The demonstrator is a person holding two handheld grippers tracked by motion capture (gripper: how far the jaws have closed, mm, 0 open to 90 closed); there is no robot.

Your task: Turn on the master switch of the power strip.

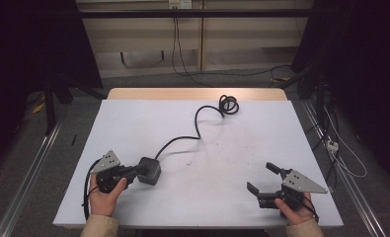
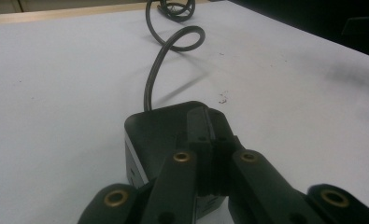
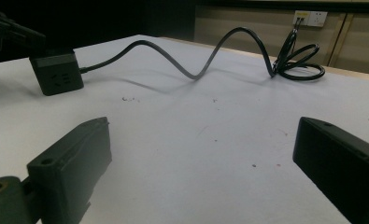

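A black cube power socket [image 1: 150, 173] [image 2: 156, 133] [image 3: 56, 73] sits on the white table [image 1: 133, 128] at the front left. Its black cable [image 1: 198, 122] [image 2: 152, 79] [image 3: 196, 70] snakes toward the far edge and ends in a coil [image 1: 228, 104] [image 3: 299, 65]. My left gripper [image 1: 136, 171] [image 2: 209, 116] is shut, its two jaws pressed together, and their tips lie over the top of the cube. At the front right my right gripper [image 1: 260, 177] [image 3: 203, 128] is held open just above the table with nothing between its jaws.
The table's far edge is a wooden strip [image 1: 197, 94]. A wall outlet [image 1: 178, 4] [image 3: 310, 17] with cords hanging from it is on the back wall. Metal rails [image 1: 29, 173] run along the floor on both sides, and loose wires [image 1: 340, 148] lie to the right.
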